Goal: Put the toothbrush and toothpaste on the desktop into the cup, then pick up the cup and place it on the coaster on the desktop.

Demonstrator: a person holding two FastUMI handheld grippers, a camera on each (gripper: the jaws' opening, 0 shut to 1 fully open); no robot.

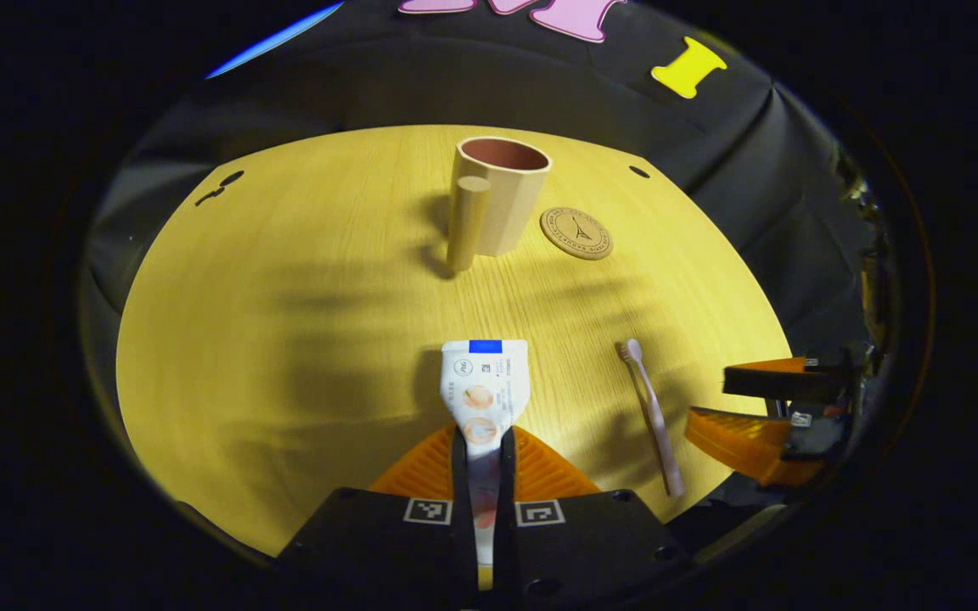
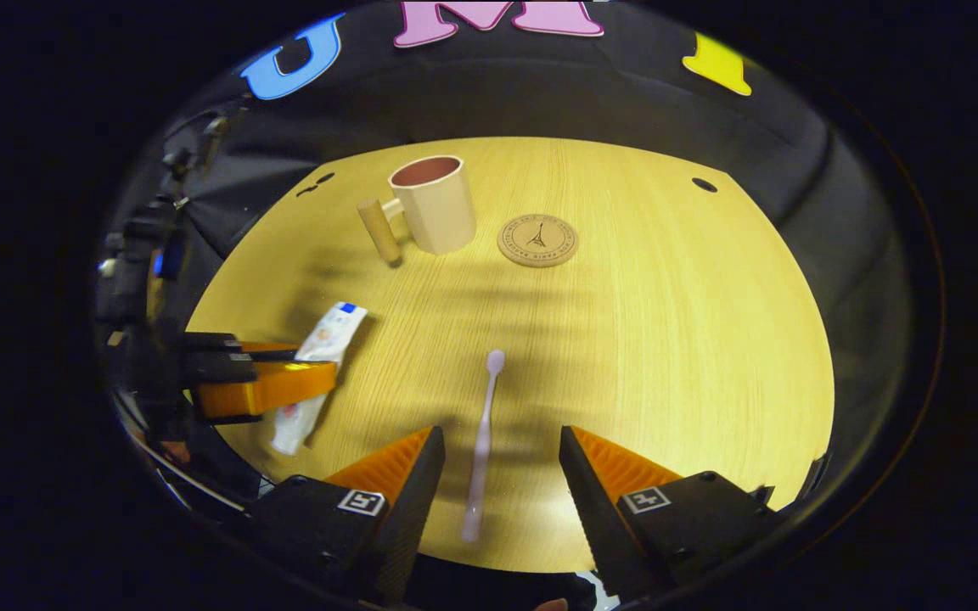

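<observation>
A: The round wooden desktop [image 1: 285, 339] spreads under warm light, seen from the left gripper view. What stands on it?

B: Toward the far edge, an upright cup [image 1: 502, 195] with a wooden peg handle, its mouth open. Just beside it, to its right and apart from it, the round coaster [image 1: 576, 232] lies flat.

A: And the left gripper [image 1: 483, 441]?

B: Its jaws are pressed in on the toothpaste [image 1: 484, 386], pinching the tube near its lower end, with the tube's flat crimped end pointing toward the cup. From the right gripper view the same tube [image 2: 319, 365] shows angled between the left gripper's [image 2: 272, 378] fingers at the table's near left, over the desktop [image 2: 667, 339].

A: The right gripper [image 2: 502, 467]?

B: Jaws spread wide, one finger on each side of the toothbrush [image 2: 483, 441], touching neither side of it. The toothbrush lies flat on the desktop, bristle head pointing toward the cup [image 2: 434, 204] and coaster [image 2: 537, 240].

A: Does the left gripper view catch that?

B: Yes: the toothbrush [image 1: 653, 416] lies right of the tube, with the right gripper [image 1: 748, 403] at its far right, fingers apart.
</observation>
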